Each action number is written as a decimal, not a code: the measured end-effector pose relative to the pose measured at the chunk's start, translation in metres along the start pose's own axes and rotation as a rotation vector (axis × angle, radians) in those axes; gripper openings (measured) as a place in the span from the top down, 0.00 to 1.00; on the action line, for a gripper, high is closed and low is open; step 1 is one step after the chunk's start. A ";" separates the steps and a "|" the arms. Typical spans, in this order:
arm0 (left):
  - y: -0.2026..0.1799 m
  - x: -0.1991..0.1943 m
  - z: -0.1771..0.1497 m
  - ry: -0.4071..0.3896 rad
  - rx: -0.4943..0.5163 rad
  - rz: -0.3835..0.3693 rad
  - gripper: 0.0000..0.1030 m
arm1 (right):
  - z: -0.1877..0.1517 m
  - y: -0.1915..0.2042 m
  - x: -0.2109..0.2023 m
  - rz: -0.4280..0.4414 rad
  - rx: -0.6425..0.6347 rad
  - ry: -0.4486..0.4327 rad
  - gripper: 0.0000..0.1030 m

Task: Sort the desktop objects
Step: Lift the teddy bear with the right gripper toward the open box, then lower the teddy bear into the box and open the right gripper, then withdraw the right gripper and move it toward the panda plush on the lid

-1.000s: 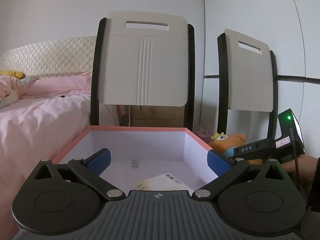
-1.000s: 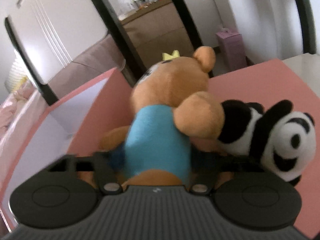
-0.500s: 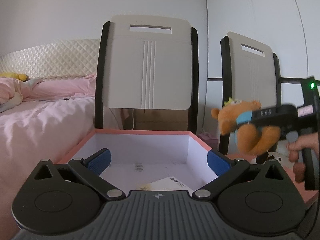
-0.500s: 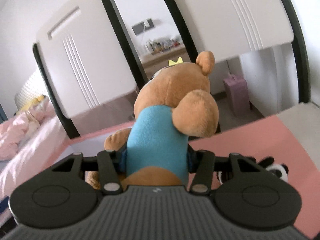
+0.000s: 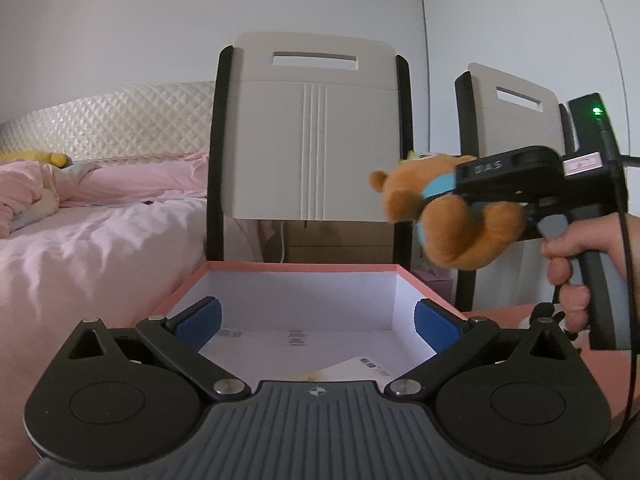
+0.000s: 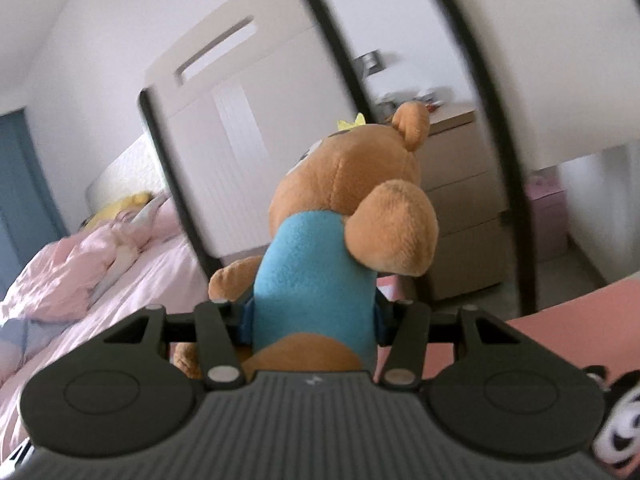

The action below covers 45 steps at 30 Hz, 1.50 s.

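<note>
The right gripper (image 6: 314, 316) is clamped on the plush bear (image 6: 344, 208) across its blue-shirted middle — the blue pads sink into the fabric on both sides; in the left wrist view the bear hangs in the air to the right, above the far right corner of the pink box (image 5: 304, 267). It looks light, soft and squashy, unlikely to break or slip; the torso is the sound place to hold, since limbs and ears would flop. The left gripper (image 5: 316, 320) stands wide apart and empty over the box's near edge. A panda plush (image 6: 616, 428) lies low at right. Readable writing — "DAS" on the right gripper's side; the paper slip (image 5: 360, 368) in the box carries print too small to read.
</note>
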<state>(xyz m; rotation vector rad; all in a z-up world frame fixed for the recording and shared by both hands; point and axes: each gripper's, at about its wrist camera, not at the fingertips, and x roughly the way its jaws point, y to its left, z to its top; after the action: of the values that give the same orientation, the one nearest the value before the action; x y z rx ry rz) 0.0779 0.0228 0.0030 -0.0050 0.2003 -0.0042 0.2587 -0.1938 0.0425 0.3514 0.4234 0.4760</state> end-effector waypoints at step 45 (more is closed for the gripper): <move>0.003 -0.001 -0.001 0.005 0.006 0.016 0.00 | -0.041 0.023 -0.073 -0.076 -0.193 -0.106 0.00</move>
<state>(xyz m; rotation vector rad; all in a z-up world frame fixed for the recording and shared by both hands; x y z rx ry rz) 0.0771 0.0257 0.0021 0.0025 0.2050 0.0115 0.1722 -0.2019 0.0395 0.1724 0.2837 0.4179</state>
